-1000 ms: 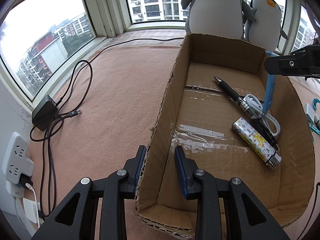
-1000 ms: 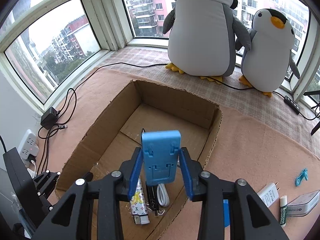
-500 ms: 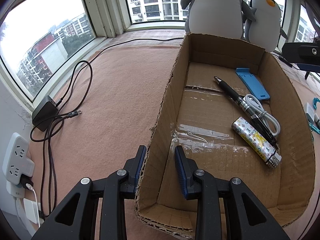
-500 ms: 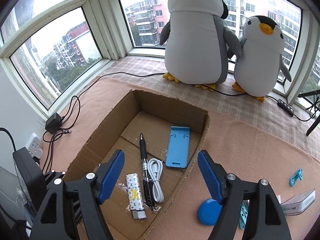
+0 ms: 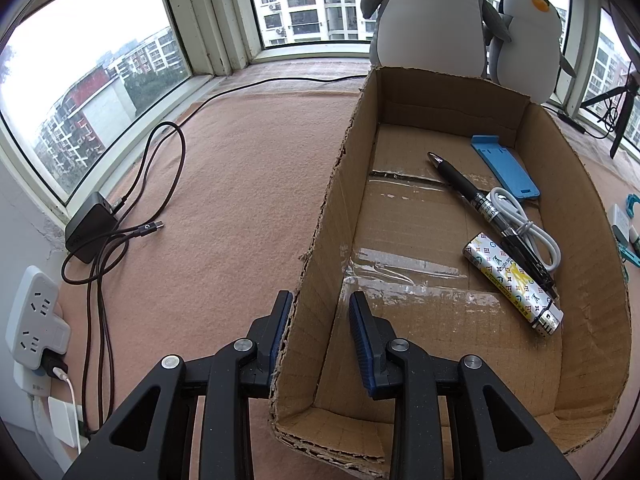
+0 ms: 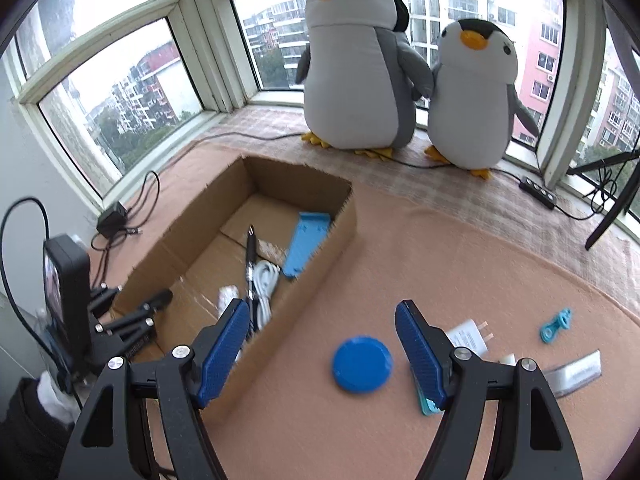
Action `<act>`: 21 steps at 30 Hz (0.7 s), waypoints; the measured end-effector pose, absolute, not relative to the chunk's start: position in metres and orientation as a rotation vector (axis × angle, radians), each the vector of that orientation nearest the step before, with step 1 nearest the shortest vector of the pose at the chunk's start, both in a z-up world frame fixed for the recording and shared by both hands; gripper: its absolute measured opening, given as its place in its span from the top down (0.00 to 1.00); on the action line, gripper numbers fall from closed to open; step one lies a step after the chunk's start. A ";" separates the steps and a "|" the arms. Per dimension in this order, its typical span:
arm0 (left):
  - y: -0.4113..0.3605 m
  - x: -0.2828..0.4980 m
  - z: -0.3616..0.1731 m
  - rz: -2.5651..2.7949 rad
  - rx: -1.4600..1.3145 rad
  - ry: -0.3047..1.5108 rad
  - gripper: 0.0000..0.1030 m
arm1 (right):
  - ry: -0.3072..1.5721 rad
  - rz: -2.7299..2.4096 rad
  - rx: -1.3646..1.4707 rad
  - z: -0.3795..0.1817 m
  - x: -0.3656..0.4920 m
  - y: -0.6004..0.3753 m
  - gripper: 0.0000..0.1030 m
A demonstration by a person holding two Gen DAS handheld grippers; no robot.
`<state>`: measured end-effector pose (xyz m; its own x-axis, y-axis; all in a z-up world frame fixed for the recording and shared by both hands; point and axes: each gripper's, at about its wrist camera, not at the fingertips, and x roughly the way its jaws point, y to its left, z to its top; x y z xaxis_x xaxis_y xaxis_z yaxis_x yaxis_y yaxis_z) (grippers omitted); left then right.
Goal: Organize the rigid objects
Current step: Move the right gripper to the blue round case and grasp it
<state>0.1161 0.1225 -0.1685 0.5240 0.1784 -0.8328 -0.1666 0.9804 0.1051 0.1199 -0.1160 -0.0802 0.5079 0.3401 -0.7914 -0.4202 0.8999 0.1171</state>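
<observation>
The left gripper (image 5: pixel 318 322) pinches the box wall (image 5: pixel 320 248). The right gripper (image 6: pixel 320 354) is open and empty above the blue disc (image 6: pixel 362 363) on the mat. A sloppy grab might slide the disc away.

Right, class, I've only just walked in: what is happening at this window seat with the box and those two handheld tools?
A person is sorting small items into a cardboard box. The left tool is clamped on the box's side wall, steadying it. Inside lie a blue stand, a pen, a white cable and a patterned lighter. The right tool is open and empty, above a blue disc on the mat outside the box, with other small items beside it.
</observation>
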 end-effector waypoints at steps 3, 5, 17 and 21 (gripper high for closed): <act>0.123 0.116 -0.169 0.207 0.014 0.999 0.70 | 0.959 0.454 -0.099 -0.091 0.113 -0.125 0.30; 0.122 0.116 -0.169 0.207 0.013 0.998 0.69 | 0.980 0.450 -0.097 -0.100 0.110 -0.130 0.30; 0.123 0.115 -0.168 0.208 0.016 0.999 0.69 | 1.075 0.429 -0.057 -0.147 0.112 -0.134 0.31; 0.123 0.115 -0.168 0.208 0.015 0.999 0.70 | 1.091 0.417 -0.052 -0.155 0.117 -0.130 0.33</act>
